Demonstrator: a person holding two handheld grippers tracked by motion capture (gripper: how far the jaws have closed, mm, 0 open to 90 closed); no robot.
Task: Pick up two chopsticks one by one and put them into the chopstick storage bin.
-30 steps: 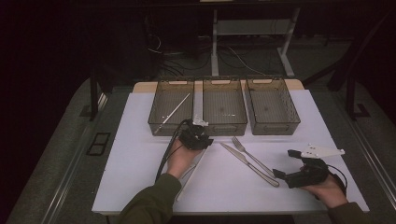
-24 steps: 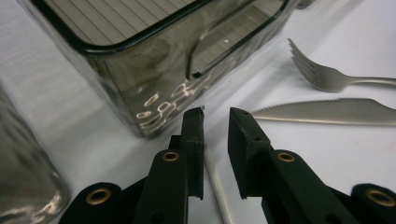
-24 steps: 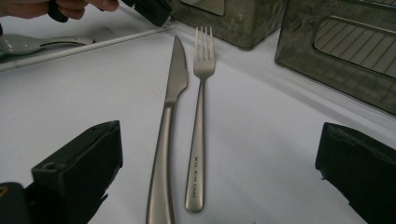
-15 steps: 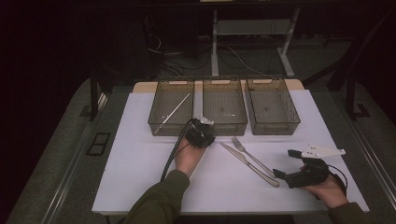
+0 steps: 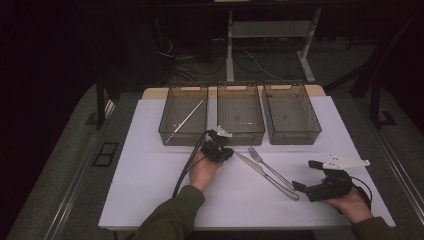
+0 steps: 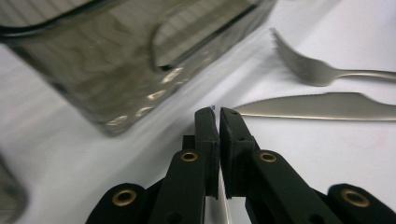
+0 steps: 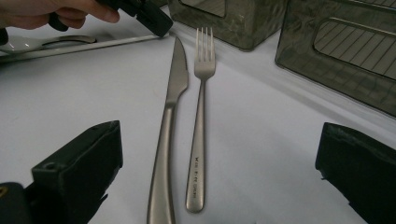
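My left gripper [image 5: 220, 136] lies low on the white table in front of the trays. Its jaws [image 6: 215, 112] have just been closing and now stand together. A thin pale sliver between them reads as the handle of a spoon [image 7: 70, 43], which lies flat under that hand. From the right gripper view, the left gripper [image 7: 156, 25] has its tips on the handle's end. A knife [image 5: 265, 175] and a fork [image 5: 268, 165] lie side by side at the centre right. My right gripper [image 5: 306, 175] rests open, pointing at their handles [image 7: 219, 133].
Three smoky clear trays stand in a row at the back: left [image 5: 182, 134], middle [image 5: 241, 135], right [image 5: 295, 137]. A long thin utensil [image 5: 187, 120] lies in the left tray. The middle tray's corner [image 6: 116, 93] is close ahead of the left jaws.
The left hand has shifted slightly to the right and now covers the spoon beside it. The right hand and the knife and fork have not moved.
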